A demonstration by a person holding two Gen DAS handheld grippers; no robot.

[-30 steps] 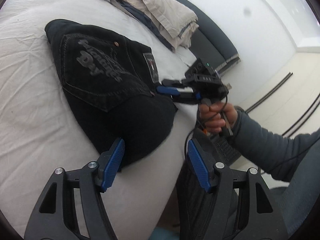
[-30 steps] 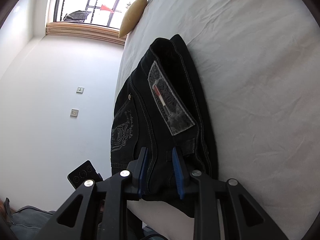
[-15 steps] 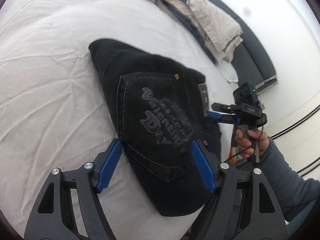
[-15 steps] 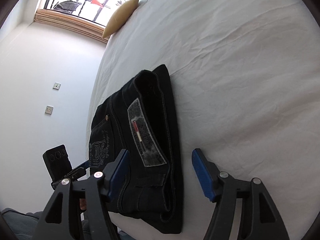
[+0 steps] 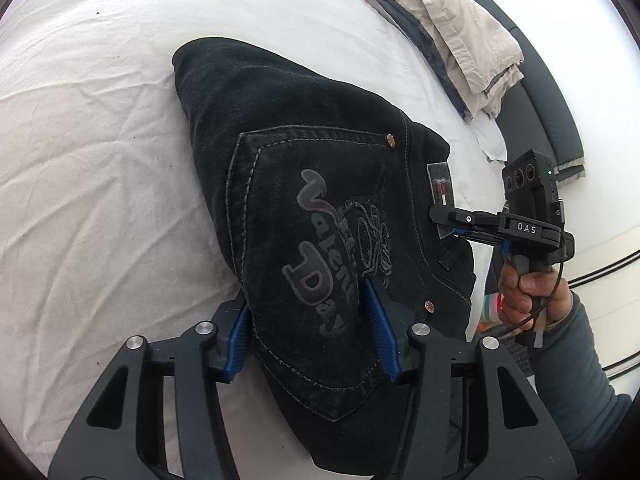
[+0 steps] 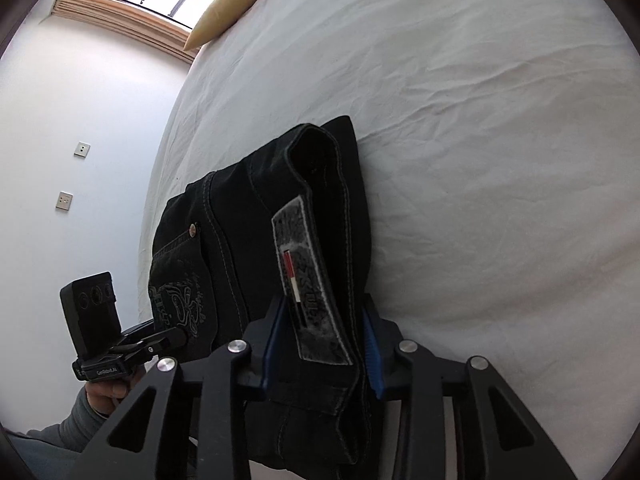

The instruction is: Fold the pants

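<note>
The black jeans lie folded into a thick bundle on the white bed sheet, back pocket with grey lettering facing up. My left gripper is closed on the pocket end of the bundle, fabric bulging between the blue pads. In the right wrist view the jeans show their waistband and grey label. My right gripper is closed on the waistband edge at the label. It also shows in the left wrist view, clamped at the bundle's right side.
A pile of beige and blue clothes lies at the far side of the bed by a dark sofa. A yellow pillow lies near the window. The bed edge is close below the bundle.
Both grippers were open around the bundle half a second ago. Both have moved in and closed on the jeans, left at the pocket end, right at the waistband.
</note>
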